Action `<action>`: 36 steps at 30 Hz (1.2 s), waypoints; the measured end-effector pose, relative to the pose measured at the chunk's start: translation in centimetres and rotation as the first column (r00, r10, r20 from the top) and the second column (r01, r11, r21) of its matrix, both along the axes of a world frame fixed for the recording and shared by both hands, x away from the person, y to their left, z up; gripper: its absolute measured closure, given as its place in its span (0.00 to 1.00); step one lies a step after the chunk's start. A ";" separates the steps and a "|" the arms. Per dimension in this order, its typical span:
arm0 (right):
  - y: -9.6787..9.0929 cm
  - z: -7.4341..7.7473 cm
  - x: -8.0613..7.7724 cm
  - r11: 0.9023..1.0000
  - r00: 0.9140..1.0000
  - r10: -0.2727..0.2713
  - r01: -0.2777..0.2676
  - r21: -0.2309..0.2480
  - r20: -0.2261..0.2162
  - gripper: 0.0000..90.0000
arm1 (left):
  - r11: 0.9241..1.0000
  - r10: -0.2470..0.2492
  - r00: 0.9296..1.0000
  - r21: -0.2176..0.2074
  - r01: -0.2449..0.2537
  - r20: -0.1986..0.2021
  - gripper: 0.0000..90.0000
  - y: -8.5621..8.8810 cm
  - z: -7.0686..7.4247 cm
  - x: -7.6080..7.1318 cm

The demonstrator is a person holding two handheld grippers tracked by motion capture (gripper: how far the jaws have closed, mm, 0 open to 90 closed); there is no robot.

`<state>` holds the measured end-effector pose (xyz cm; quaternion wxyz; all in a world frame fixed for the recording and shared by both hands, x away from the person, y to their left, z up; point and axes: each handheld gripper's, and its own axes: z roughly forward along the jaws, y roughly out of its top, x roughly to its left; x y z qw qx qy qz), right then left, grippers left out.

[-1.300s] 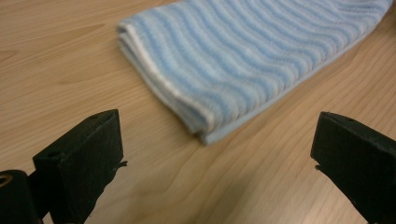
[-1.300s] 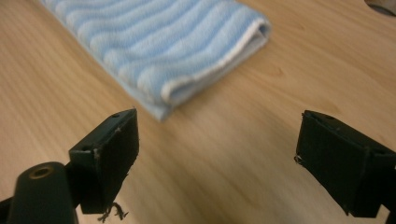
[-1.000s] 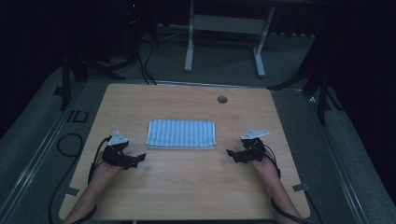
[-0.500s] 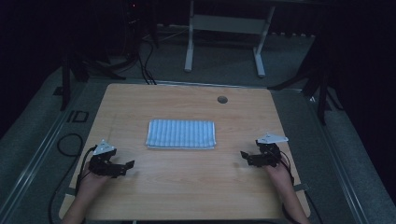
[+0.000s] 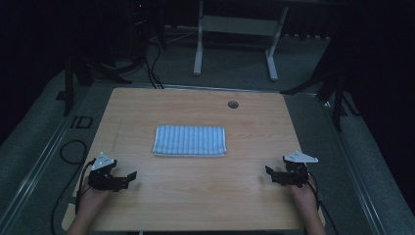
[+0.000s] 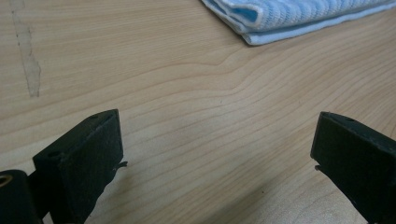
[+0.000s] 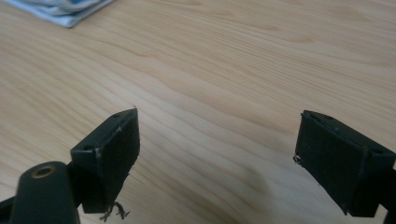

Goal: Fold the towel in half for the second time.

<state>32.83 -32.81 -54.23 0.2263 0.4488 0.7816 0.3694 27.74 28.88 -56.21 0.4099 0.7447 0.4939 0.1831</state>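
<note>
A folded blue-and-white striped cloth (image 5: pixel 190 140) lies flat in the middle of the wooden table (image 5: pixel 195 107). My left gripper (image 5: pixel 128 177) rests near the front left corner, open, with bare wood between its jaws. In the left gripper view the cloth (image 6: pixel 299 16) lies ahead at the top right, well beyond the left gripper (image 6: pixel 215 154). My right gripper (image 5: pixel 269 173) sits near the front right edge, open and empty. In the right gripper view a corner of the cloth (image 7: pixel 60 11) peeks in at the top left, far from the right gripper (image 7: pixel 217 149).
A round cable hole (image 5: pixel 233 104) sits near the table's far edge. A pale scuff mark (image 6: pixel 28 65) runs along the wood to the left of my left gripper. Behind the table stands a grey metal frame (image 5: pixel 235 29) on a dark floor with cables (image 5: pixel 151 68).
Both grippers have drawn back from the cloth's sides toward the front edge of the table and outward to the corners. The cloth has not moved.
</note>
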 end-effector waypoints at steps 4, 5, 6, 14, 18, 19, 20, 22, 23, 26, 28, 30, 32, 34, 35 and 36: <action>-1.6 -0.1 -0.6 0.997 0.997 -0.075 0.074 0.029 0.026 0.15 | 1.000 0.010 1.000 -0.023 -0.010 0.023 0.03 0.1 0.4 -0.3; -2.0 -0.1 -0.6 0.995 0.995 -0.095 0.094 0.043 0.031 0.15 | 1.000 0.013 1.000 -0.025 -0.013 0.025 0.03 0.1 0.5 -0.4; -2.4 -0.1 -0.6 0.992 0.992 -0.117 0.115 0.050 0.038 0.15 | 0.999 0.020 0.999 -0.027 -0.019 0.030 0.03 0.1 0.5 -0.4; -4.2 -0.7 -0.5 0.978 0.976 -0.209 0.206 0.042 0.070 0.15 | 1.000 0.029 0.999 0.004 -0.029 0.044 0.03 -0.2 0.6 -0.7; -4.3 -0.6 -0.6 0.972 0.968 -0.234 0.233 0.031 0.093 0.15 | 0.998 0.065 0.995 0.002 -0.065 0.077 0.03 0.0 0.8 -0.9; -4.5 -0.6 -0.5 0.971 0.966 -0.240 0.238 0.037 0.094 0.15 | 0.998 0.069 0.995 0.002 -0.069 0.077 0.03 0.1 0.8 -0.9; -4.5 -0.6 -0.5 0.971 0.967 -0.238 0.235 0.045 0.090 0.15 | 0.997 0.074 0.995 -0.001 -0.074 0.072 0.03 0.2 0.7 -0.9; -4.6 -0.6 -0.5 0.971 0.967 -0.240 0.236 0.046 0.086 0.15 | 0.997 0.074 0.995 -0.003 -0.074 0.071 0.03 0.2 0.7 -0.9; -4.7 -0.6 -0.4 0.969 0.966 -0.244 0.241 0.047 0.085 0.15 | 0.997 0.078 0.995 0.000 -0.078 0.064 0.03 0.2 0.6 -0.9; -4.9 -0.7 -0.3 0.965 0.963 -0.260 0.256 0.063 0.070 0.15 | 0.996 0.088 0.994 -0.002 -0.088 0.062 0.03 0.3 0.6 -0.9; -5.1 -0.7 -0.2 0.962 0.962 -0.267 0.263 0.077 0.054 0.15 | 0.995 0.097 0.993 0.005 -0.098 0.062 0.03 0.3 0.6 -0.9; -5.2 -0.8 -0.2 0.958 0.960 -0.277 0.272 0.087 0.045 0.15 | 0.994 0.112 0.991 0.005 -0.112 0.069 0.03 0.4 0.7 -1.0; -5.3 -0.8 -0.2 0.957 0.959 -0.280 0.276 0.092 0.042 0.15 | 0.992 0.125 0.990 0.008 -0.126 0.071 0.03 0.5 0.7 -1.0; -5.3 -0.8 -0.2 0.957 0.959 -0.280 0.275 0.090 0.041 0.15 | 0.989 0.143 0.988 0.010 -0.144 0.064 0.03 0.7 0.7 -1.0; -5.2 -0.8 -0.1 0.957 0.959 -0.282 0.278 0.088 0.037 0.15 | 0.988 0.152 0.986 0.004 -0.152 0.063 0.03 0.7 0.7 -1.0; -5.2 -0.8 -0.1 0.956 0.958 -0.284 0.280 0.082 0.036 0.15 | 0.987 0.160 0.985 0.007 -0.161 0.058 0.03 0.8 0.7 -1.0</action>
